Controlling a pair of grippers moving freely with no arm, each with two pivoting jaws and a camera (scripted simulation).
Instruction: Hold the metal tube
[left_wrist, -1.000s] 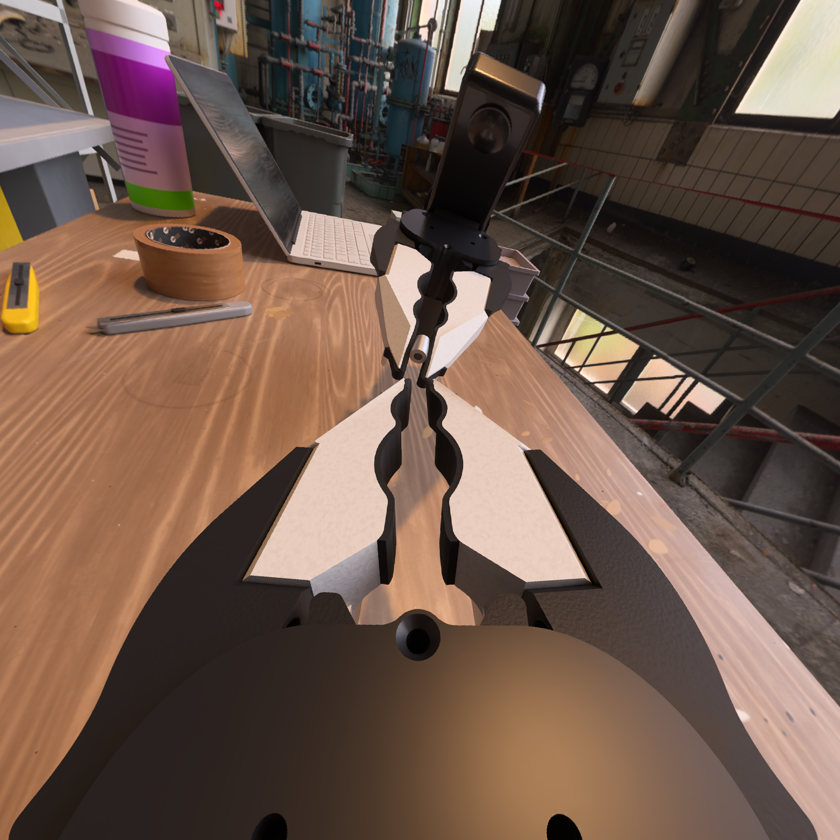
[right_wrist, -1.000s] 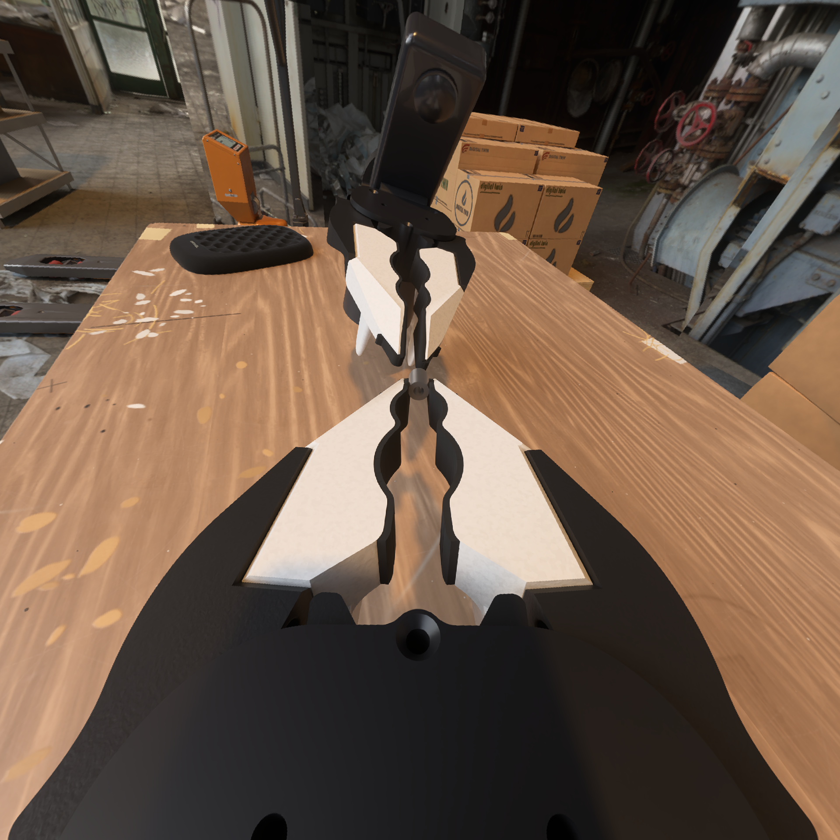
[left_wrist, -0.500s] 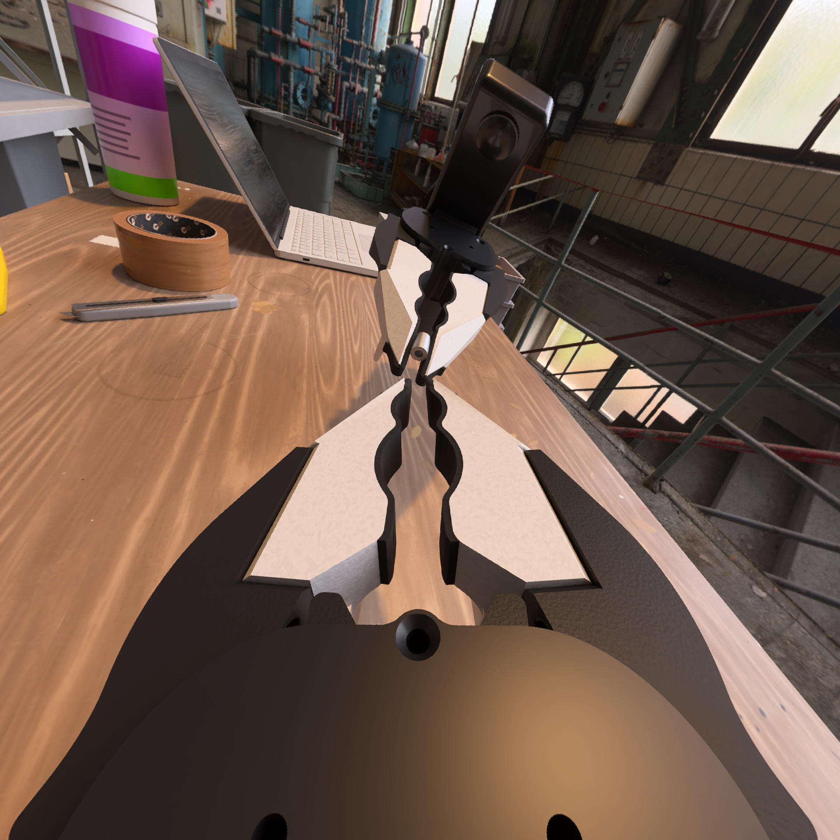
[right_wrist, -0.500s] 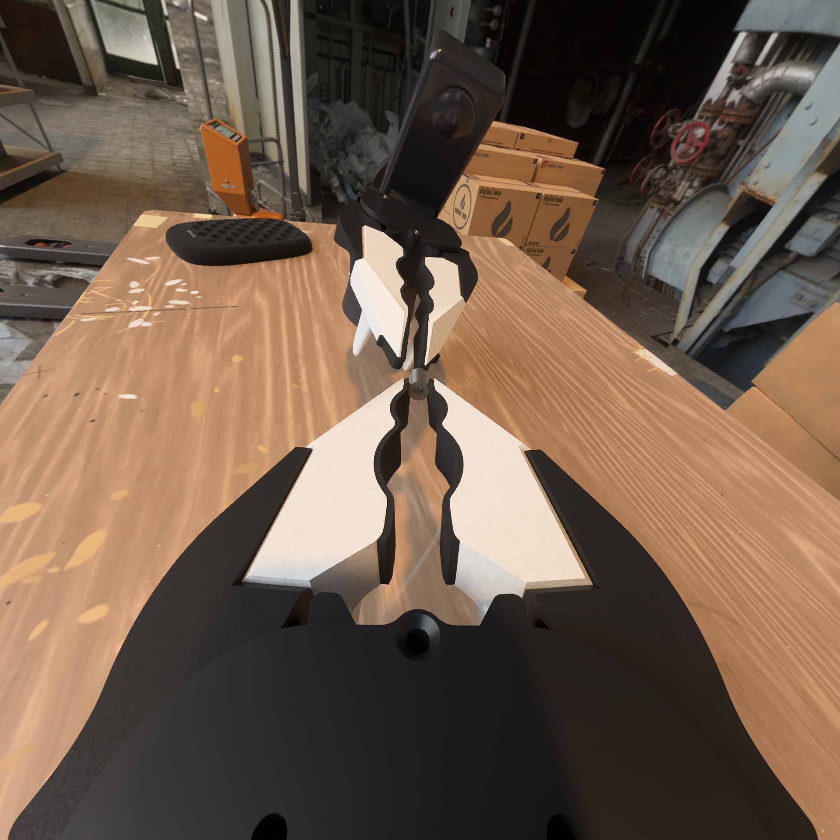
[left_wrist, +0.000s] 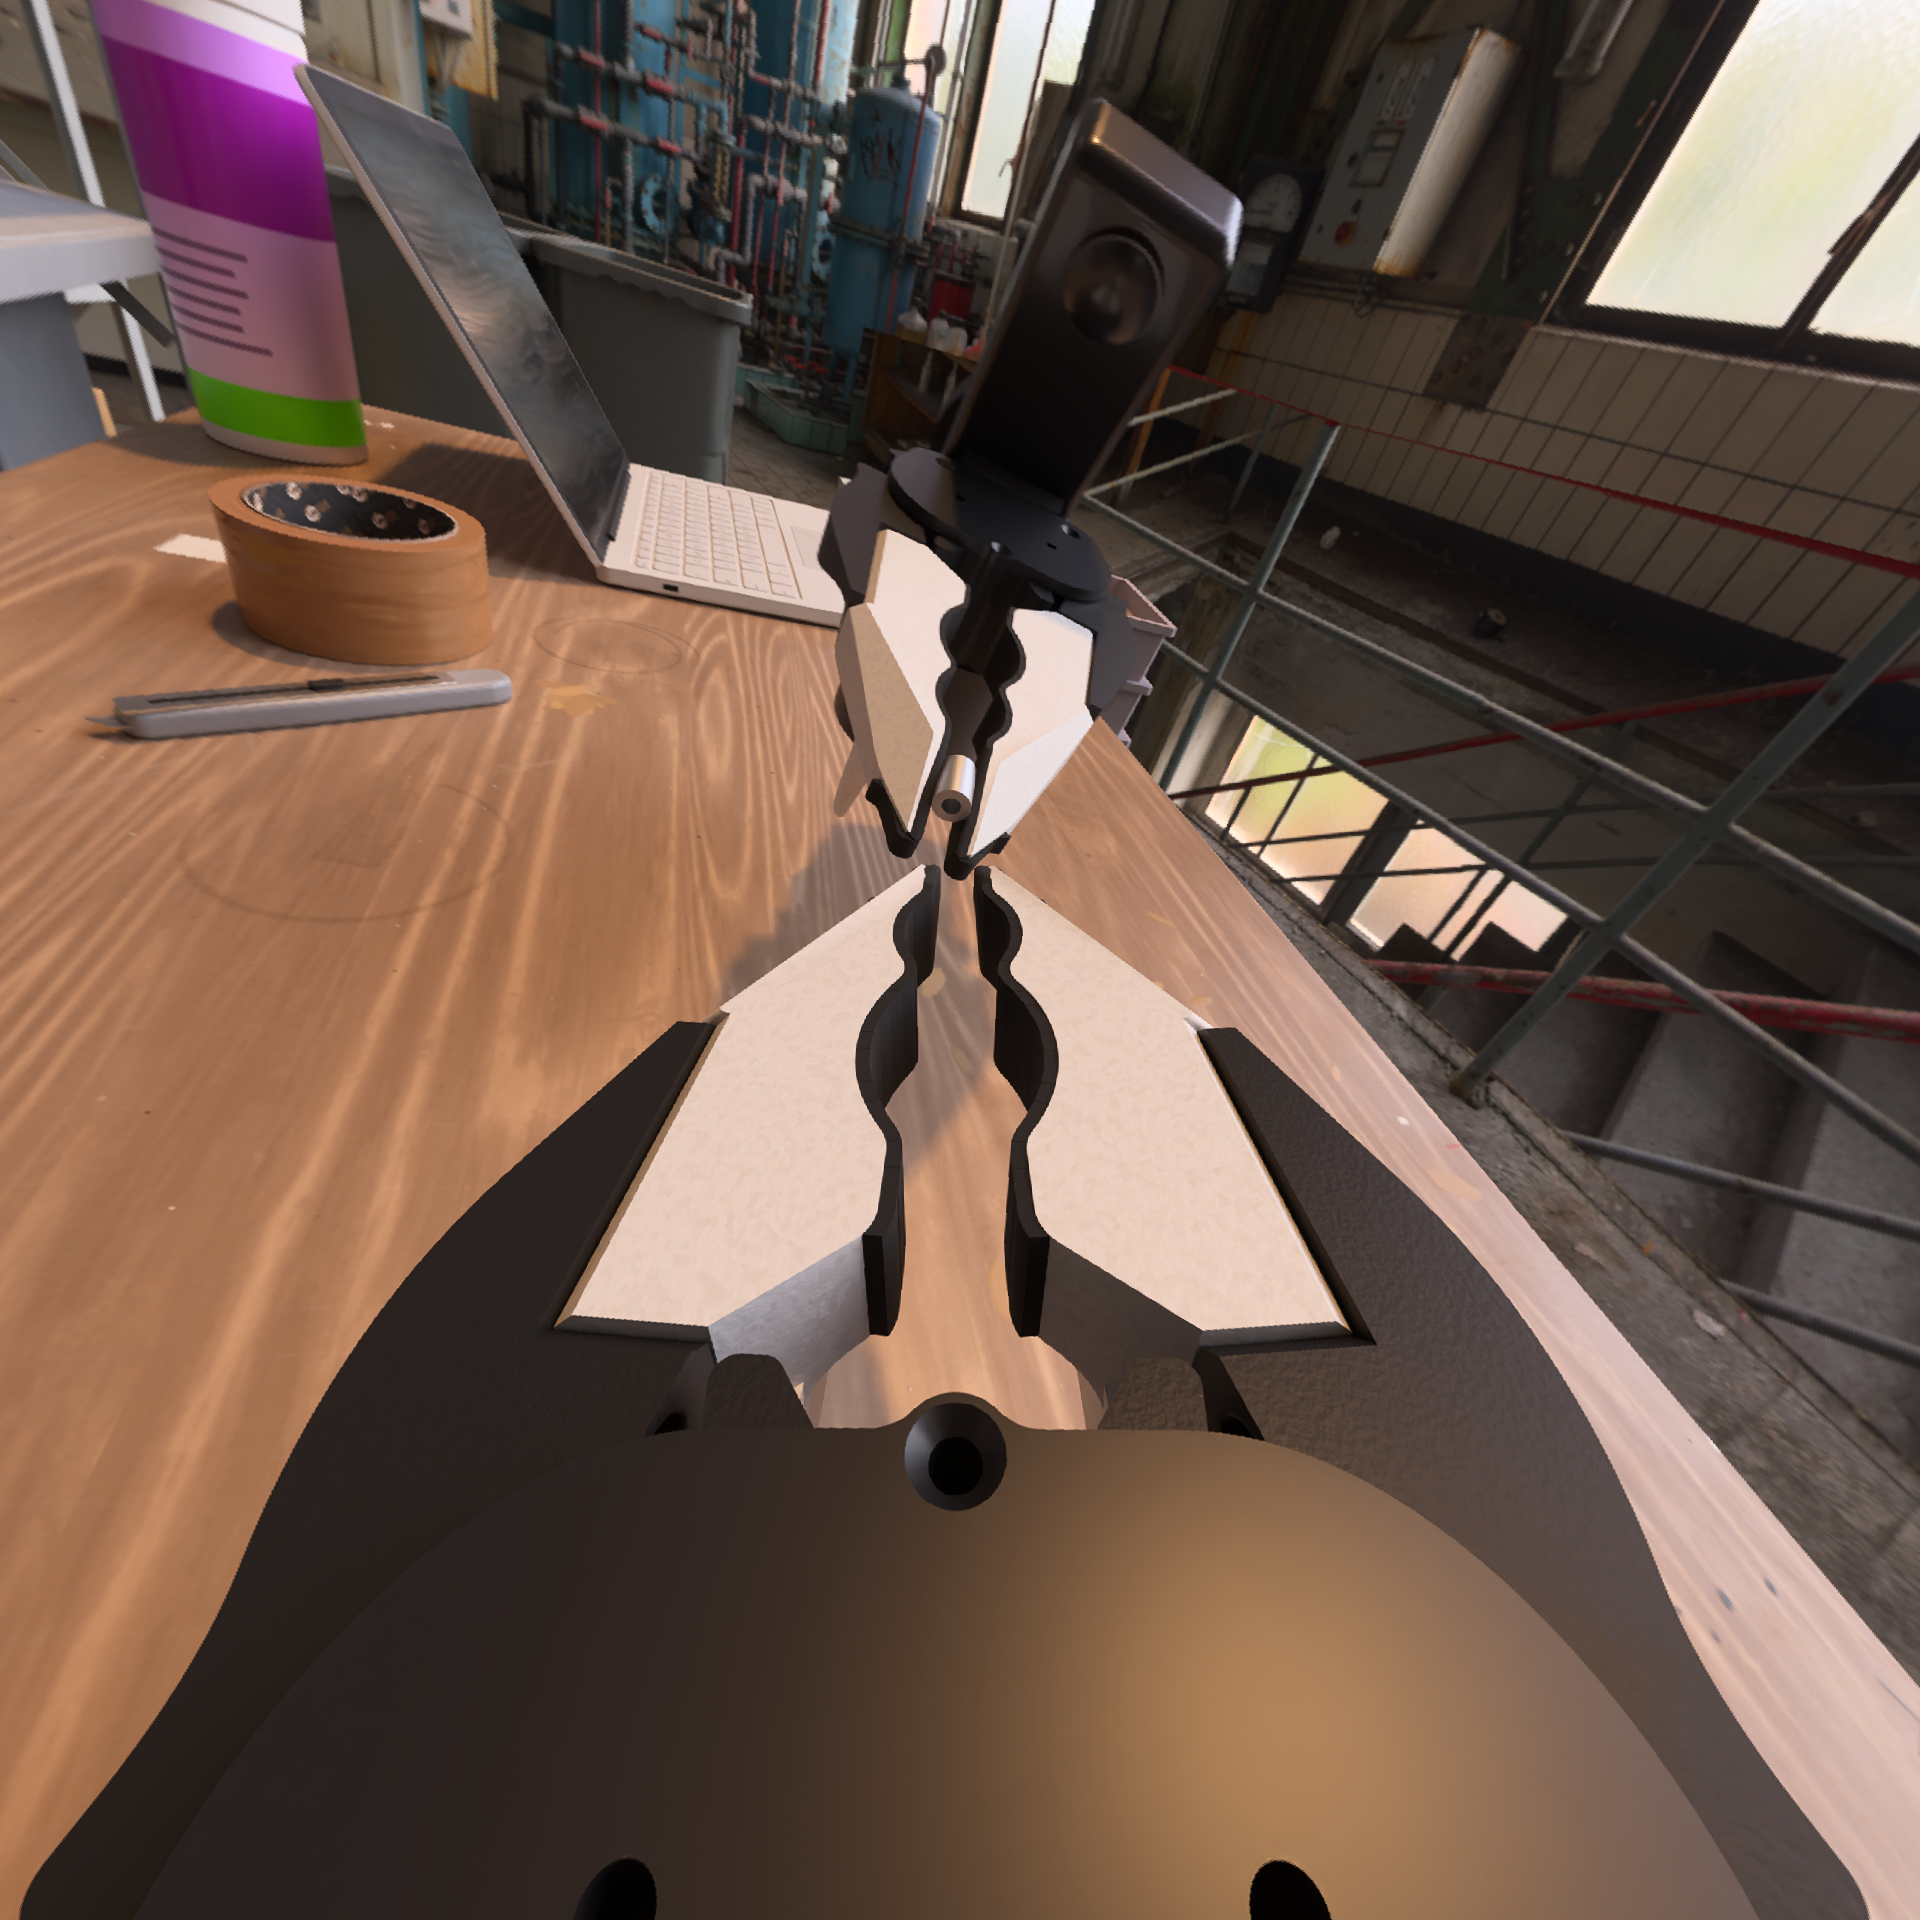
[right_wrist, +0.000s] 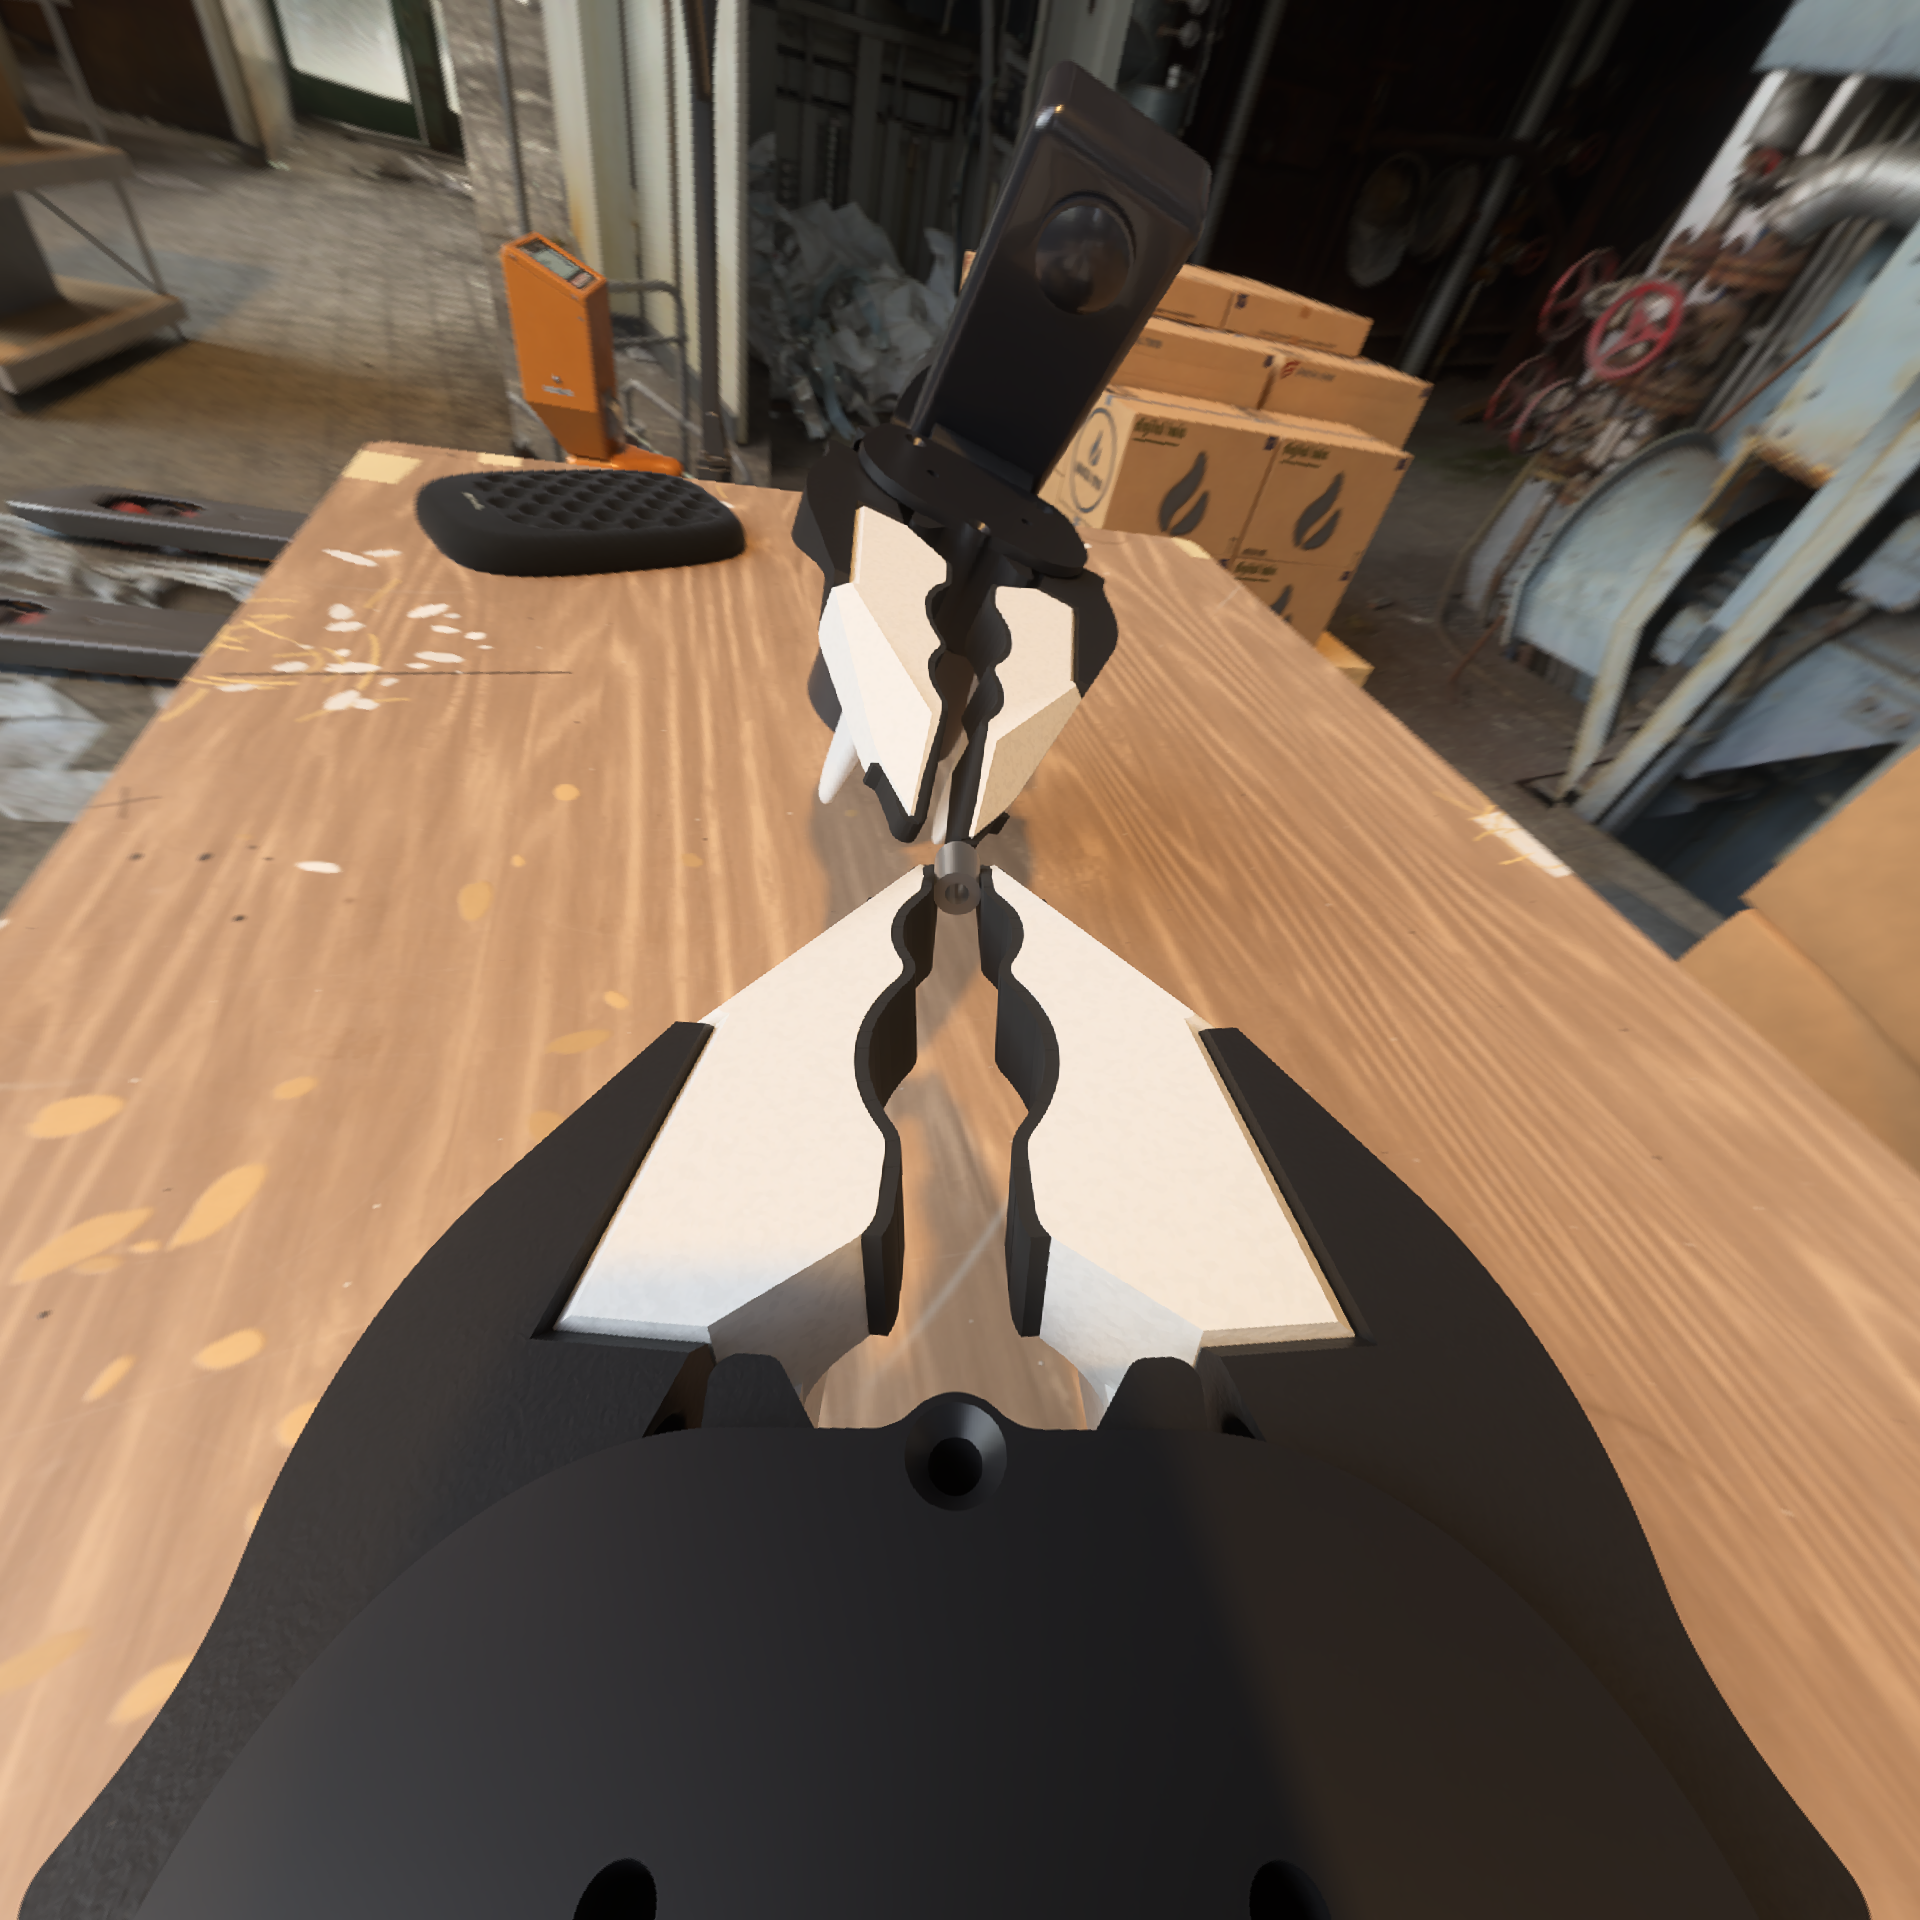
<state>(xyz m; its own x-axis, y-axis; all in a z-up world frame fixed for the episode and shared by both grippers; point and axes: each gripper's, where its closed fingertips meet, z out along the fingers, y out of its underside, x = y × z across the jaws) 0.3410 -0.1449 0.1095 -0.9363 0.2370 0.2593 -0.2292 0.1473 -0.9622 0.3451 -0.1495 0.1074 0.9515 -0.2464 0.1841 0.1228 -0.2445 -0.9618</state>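
Two sets of tongs face each other tip to tip above a wooden counter (left_wrist: 416, 987). The right tongs (right_wrist: 956, 883) are clenched on the metal tube (right_wrist: 954, 889), a short silvery cylinder pinched between the very tips of their fingers and held clear of the counter; its open end points back toward the right wrist camera. From the left wrist view the same tube (left_wrist: 951, 802) shows between the right tongs' fingers, its other open end turned toward the left tongs (left_wrist: 958, 873). Those are drawn almost together, only a narrow slit between the tips, with nothing gripped in it; their tips sit just below the tube and do not touch it. On the counter behind, well apart from the tongs, lie a roll of brown tape (left_wrist: 353, 582), a grey utility knife (left_wrist: 312, 701), an open laptop (left_wrist: 644, 499) and a tall purple-banded canister (left_wrist: 239, 229). The right wrist view shows a black perforated pad (right_wrist: 582, 520) at the counter's far end.
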